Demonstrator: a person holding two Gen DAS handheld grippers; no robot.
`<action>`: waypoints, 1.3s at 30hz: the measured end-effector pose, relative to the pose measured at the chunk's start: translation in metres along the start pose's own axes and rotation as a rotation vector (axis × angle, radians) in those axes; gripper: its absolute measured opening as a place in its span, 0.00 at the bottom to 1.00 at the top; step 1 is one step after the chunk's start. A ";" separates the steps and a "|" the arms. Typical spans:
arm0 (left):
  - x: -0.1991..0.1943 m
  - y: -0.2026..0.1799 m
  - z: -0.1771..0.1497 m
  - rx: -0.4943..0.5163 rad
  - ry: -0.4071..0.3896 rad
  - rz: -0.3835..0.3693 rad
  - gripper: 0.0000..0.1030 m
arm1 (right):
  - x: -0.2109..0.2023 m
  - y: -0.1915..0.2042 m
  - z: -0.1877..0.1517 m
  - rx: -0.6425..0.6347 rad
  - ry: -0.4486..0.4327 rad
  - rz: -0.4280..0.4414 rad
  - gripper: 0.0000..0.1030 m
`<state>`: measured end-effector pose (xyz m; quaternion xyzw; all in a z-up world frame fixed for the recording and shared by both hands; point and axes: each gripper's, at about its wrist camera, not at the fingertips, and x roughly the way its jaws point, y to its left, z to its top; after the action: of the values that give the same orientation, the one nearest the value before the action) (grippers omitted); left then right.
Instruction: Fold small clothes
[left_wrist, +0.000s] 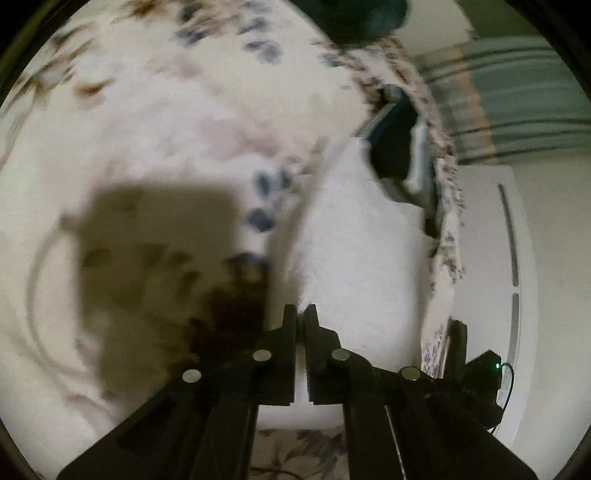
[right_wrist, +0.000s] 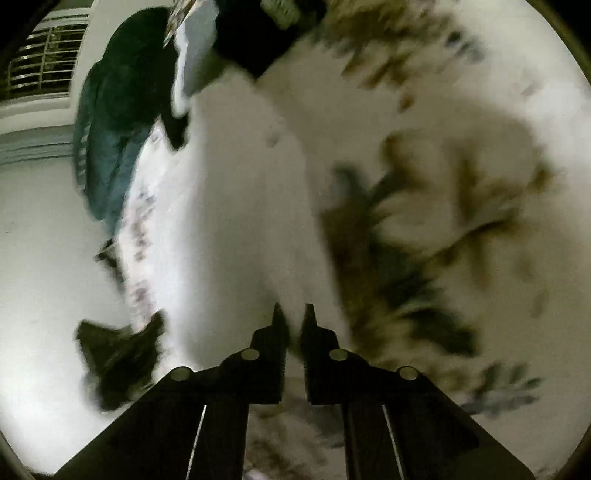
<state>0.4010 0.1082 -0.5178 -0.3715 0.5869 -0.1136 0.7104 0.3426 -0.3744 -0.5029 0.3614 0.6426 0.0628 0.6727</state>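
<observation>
A plain white garment (left_wrist: 354, 251) lies on the floral bed sheet (left_wrist: 166, 122). My left gripper (left_wrist: 302, 314) is shut on the garment's near edge, white cloth showing in the thin slit between the fingers. In the right wrist view the same white garment (right_wrist: 243, 221) runs up the middle over the floral sheet (right_wrist: 461, 206). My right gripper (right_wrist: 293, 314) is nearly closed with white cloth pinched between its fingers. Both views are blurred by motion.
Dark blue and teal clothes (left_wrist: 399, 147) lie at the far end of the garment, also in the right wrist view (right_wrist: 114, 122). A white cabinet (left_wrist: 491, 280) stands beside the bed. A dark small item (right_wrist: 118, 354) lies by the bed edge.
</observation>
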 end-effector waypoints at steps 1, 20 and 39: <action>0.004 0.001 0.000 -0.003 0.023 -0.002 0.02 | 0.000 -0.005 0.001 0.005 0.001 -0.035 0.06; 0.083 -0.100 0.115 0.337 -0.012 0.130 0.05 | 0.040 0.116 0.142 -0.315 -0.141 -0.132 0.05; 0.051 -0.044 0.106 0.153 0.052 -0.016 0.51 | 0.041 0.070 0.172 -0.147 0.038 0.064 0.76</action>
<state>0.5251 0.0882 -0.5232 -0.3179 0.5915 -0.1734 0.7204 0.5327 -0.3705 -0.5120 0.3301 0.6372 0.1379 0.6827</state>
